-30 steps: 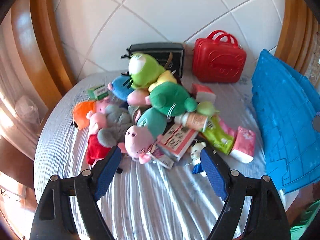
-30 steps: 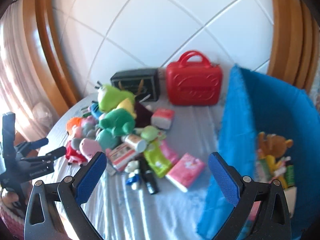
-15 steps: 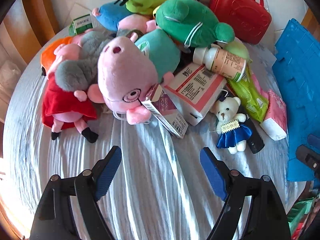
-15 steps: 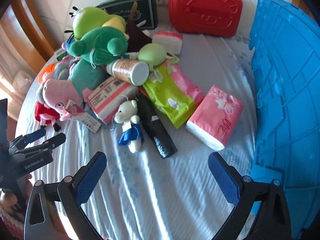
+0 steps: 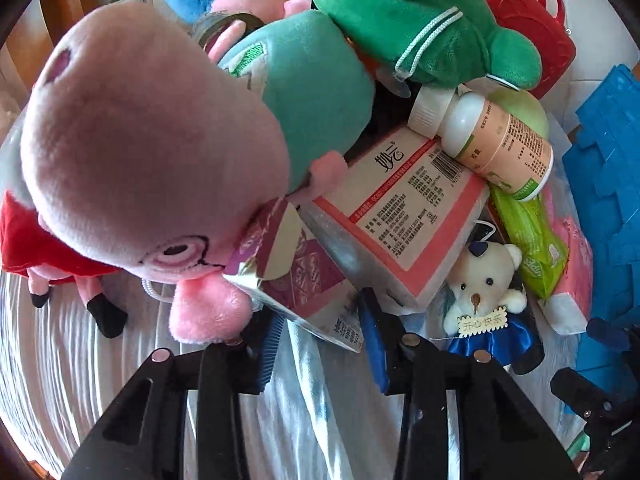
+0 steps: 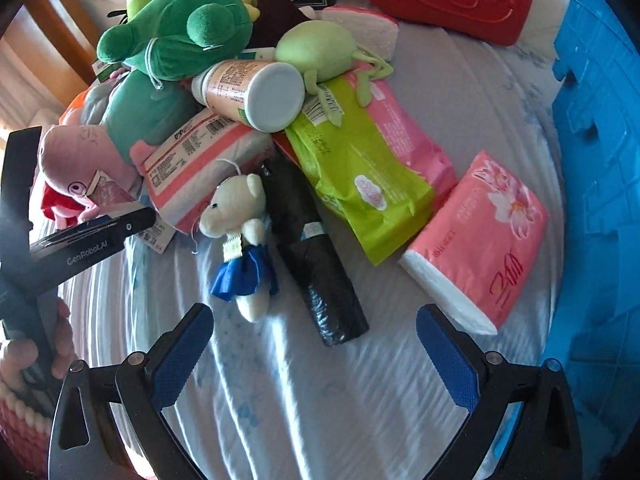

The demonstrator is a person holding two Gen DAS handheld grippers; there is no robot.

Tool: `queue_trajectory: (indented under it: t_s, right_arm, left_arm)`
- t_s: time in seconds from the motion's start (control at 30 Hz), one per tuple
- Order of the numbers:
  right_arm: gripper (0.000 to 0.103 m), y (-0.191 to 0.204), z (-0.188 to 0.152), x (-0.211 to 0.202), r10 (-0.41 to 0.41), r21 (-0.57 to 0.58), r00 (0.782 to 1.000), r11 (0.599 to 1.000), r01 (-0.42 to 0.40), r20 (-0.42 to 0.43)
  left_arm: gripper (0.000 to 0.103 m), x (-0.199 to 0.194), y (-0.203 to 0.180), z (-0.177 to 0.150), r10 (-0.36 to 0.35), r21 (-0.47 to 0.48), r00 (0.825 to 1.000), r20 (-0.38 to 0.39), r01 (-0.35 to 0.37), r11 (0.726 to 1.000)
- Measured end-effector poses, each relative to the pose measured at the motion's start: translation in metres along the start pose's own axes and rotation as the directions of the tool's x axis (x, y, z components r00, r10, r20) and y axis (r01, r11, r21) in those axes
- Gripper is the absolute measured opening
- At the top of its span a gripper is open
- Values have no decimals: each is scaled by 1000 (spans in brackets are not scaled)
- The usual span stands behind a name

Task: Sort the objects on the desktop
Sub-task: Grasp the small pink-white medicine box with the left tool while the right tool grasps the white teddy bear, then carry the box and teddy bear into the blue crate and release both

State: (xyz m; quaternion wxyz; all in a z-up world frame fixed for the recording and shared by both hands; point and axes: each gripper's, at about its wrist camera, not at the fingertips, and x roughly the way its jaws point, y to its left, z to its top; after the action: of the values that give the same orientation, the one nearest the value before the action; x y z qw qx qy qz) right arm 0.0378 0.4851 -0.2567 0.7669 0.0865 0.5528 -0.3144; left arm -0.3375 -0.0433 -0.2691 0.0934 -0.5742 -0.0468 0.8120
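While my left gripper (image 5: 320,336) points steeply down at the near edge of the toy pile, its jaws are closing around the printed hang tag (image 5: 304,280) of the pink pig plush (image 5: 132,160); the tag's lower edge sits between the 2 blue pads, but I cannot tell whether they press on it. The pig lies at the left of the pile on the striped white cloth (image 5: 72,380), its teal body against a pink-edged tissue pack (image 5: 404,208), with a white bottle (image 5: 492,140) on top and a green frog plush (image 5: 416,20) beyond. My right gripper (image 6: 314,352) hangs with its jaws spread wide and nothing between them, over bare cloth. Just beyond it lie a small white bear in a blue skirt (image 6: 242,240) and a black roll (image 6: 312,248) side by side, and to the right a pink tissue packet (image 6: 480,240) next to the blue crate (image 6: 600,160).
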Motion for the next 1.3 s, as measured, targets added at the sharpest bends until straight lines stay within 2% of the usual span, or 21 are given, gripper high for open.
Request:
queue_trajectory:
  t_s: [0.07, 0.13, 0.2, 0.37, 0.43, 0.5, 0.6, 0.8, 1.0, 1.17, 1.3]
  right_arm:
    - [102, 9, 6, 4, 13, -31, 1000, 999, -13, 19]
    - [93, 20, 14, 10, 36, -59, 999, 998, -34, 27]
    - [77, 30, 21, 17, 48, -91, 998, 995, -45, 27]
    - [72, 54, 33, 41, 46, -153, 999, 987, -44, 9]
    - [64, 61, 35, 52, 42, -164, 999, 986, -42, -3]
    - [51, 66, 36, 65, 31, -176, 999, 984, -34, -20]
    - [36, 69, 35, 82, 21, -179, 999, 983, -29, -49]
    - [32, 69, 31, 63, 64, -209, 998, 976, -63, -5]
    - [32, 67, 20, 13, 101, -252, 991, 965, -77, 86]
    - [32, 61, 10, -42, 136, -268, 973, 960, -83, 187]
    - [32, 48, 4, -80, 155, -289, 950, 955, -73, 270]
  left_arm:
    - [30, -6, -3, -2, 12, 47, 1000, 11, -13, 999]
    - [26, -13, -3, -4, 28, 84, 1000, 0, -28, 996]
    - [19, -19, -2, -3, 57, 116, 998, -1, -56, 992]
    - [19, -14, -2, -3, 59, 140, 998, -21, -55, 989]
    - [19, -7, -3, -5, 57, 145, 998, -38, -51, 988]
    - [19, -3, -5, -9, 51, 159, 998, -48, -43, 986]
    - [18, -5, -6, -15, 59, 180, 998, -38, -52, 982]
    - [18, -26, -2, -26, 51, 187, 999, -6, -49, 981]
    - [18, -63, -3, -41, 45, 198, 997, 56, -55, 979]
    - [18, -105, -3, -52, 31, 213, 990, 135, -59, 975]
    - [18, -116, -21, -36, 8, 222, 982, 190, -51, 974]
